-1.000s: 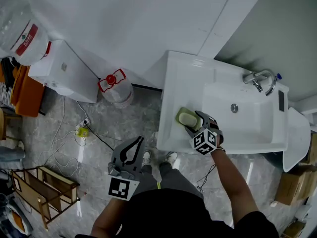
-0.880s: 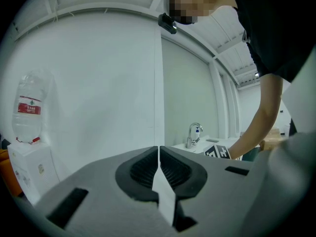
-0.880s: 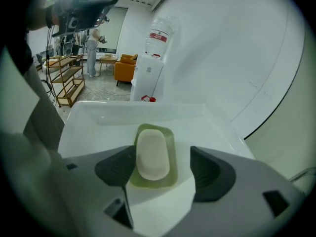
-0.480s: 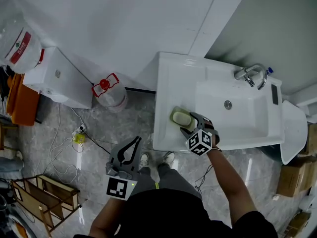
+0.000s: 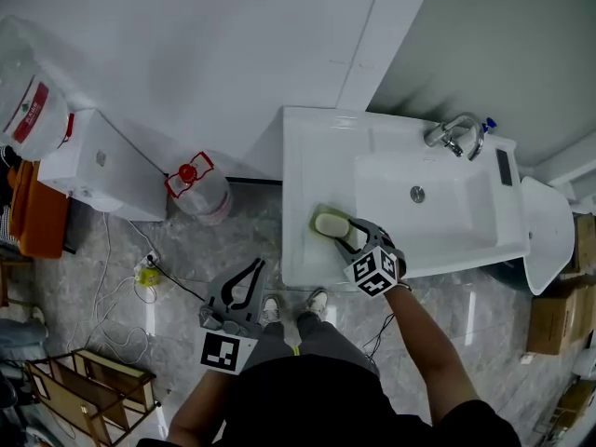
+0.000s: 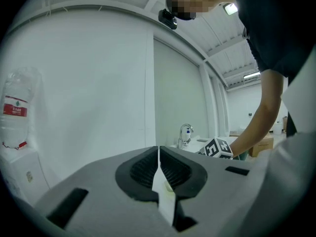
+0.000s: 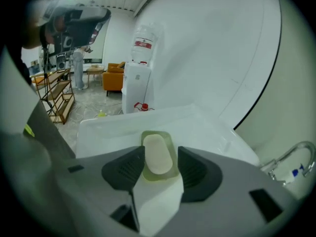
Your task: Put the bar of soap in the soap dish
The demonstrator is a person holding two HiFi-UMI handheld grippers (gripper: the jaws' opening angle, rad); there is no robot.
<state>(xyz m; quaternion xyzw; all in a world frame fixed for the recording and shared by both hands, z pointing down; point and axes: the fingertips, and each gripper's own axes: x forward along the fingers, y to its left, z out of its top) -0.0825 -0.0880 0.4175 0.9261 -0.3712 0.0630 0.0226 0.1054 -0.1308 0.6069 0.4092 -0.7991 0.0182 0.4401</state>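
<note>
A pale bar of soap (image 5: pixel 331 224) lies in a green soap dish (image 5: pixel 317 213) on the left ledge of the white sink (image 5: pixel 307 152). My right gripper (image 5: pixel 353 235) hovers just over the dish's near end, pointing down at it. Its jaws are closing, standing apart with no pad on the soap. In the right gripper view the soap (image 7: pixel 158 153) and dish (image 7: pixel 172 143) show between and beyond the jaw tips. My left gripper (image 5: pixel 261 266) hangs low over the floor, well left of the sink. It is shut, its jaws (image 6: pixel 158 154) meeting with nothing between them.
A chrome faucet (image 5: pixel 454 134) stands at the basin's far right corner. On the floor left of the sink are a water bottle with a red cap (image 5: pixel 197 186), a white dispenser (image 5: pixel 93 168) and loose cables (image 5: pixel 149 270). A wooden rack (image 5: pixel 93 380) stands at the lower left.
The right gripper has lifted a little off the dish while the soap stays lying in it. The left gripper has kept its place and stays shut.
</note>
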